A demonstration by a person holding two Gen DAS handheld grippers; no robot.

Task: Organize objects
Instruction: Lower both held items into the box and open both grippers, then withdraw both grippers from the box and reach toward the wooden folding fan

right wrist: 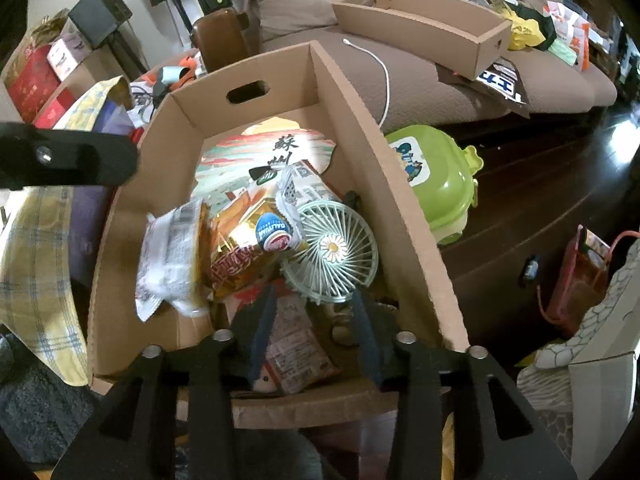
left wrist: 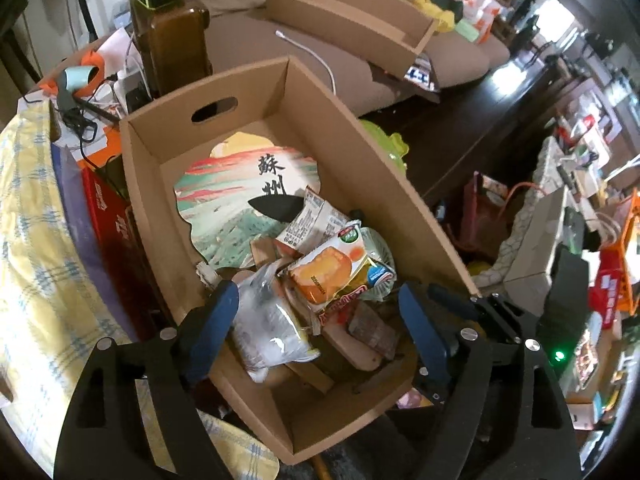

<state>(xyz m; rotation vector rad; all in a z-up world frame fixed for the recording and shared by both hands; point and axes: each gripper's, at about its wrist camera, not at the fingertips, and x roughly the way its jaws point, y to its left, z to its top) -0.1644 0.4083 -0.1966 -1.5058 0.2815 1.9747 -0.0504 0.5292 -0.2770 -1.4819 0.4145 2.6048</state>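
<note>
I can't see the fan [right wrist: 334, 254] whole: snack packets [right wrist: 248, 248] cover its left edge. Printed card [left wrist: 240, 196] half buried under packets; floor clutter at right too blurred to identify.

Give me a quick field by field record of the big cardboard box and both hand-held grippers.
container: cardboard box, open top
contents: painted paper fan, mint mini fan, orange snack packet, clear wrapped packet
left hand-held gripper: open, over the packets, gripping nothing
right hand-held gripper: open, above a flat printed packet
</note>
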